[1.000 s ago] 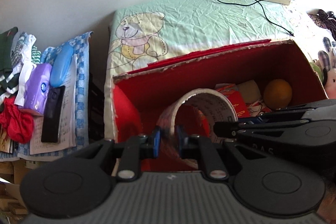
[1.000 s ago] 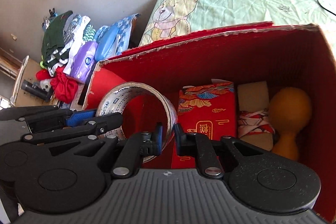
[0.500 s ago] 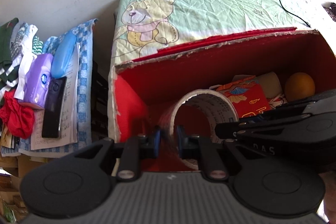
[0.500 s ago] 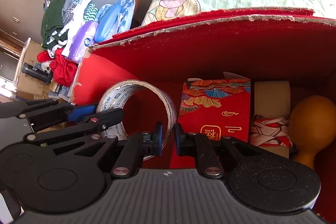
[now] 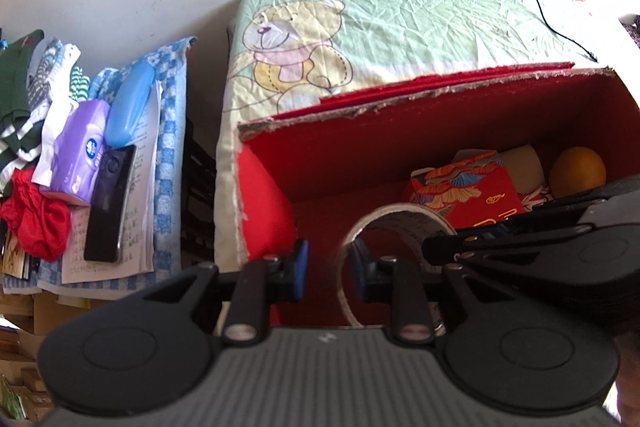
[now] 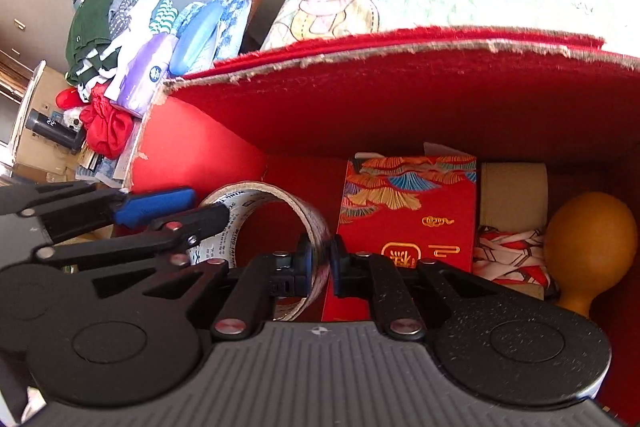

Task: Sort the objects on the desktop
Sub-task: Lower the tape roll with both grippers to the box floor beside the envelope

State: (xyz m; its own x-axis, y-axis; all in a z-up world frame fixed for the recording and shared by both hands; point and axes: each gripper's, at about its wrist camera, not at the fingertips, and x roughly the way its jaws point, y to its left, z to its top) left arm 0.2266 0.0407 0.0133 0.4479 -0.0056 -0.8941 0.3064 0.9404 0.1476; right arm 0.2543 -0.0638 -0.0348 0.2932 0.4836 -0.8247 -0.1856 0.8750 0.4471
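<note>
Tape roll (image 6: pixel 264 227) pinched by right hand-held gripper (image 6: pixel 321 269), left hand-held gripper (image 5: pixel 329 269) spread

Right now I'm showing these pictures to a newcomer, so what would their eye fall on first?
The big red box fills both views. Inside it, a tape roll stands on edge at the left, pinched by the right gripper while the left gripper is open around its rim. A patterned red packet and an orange gourd sit to its right.
</note>
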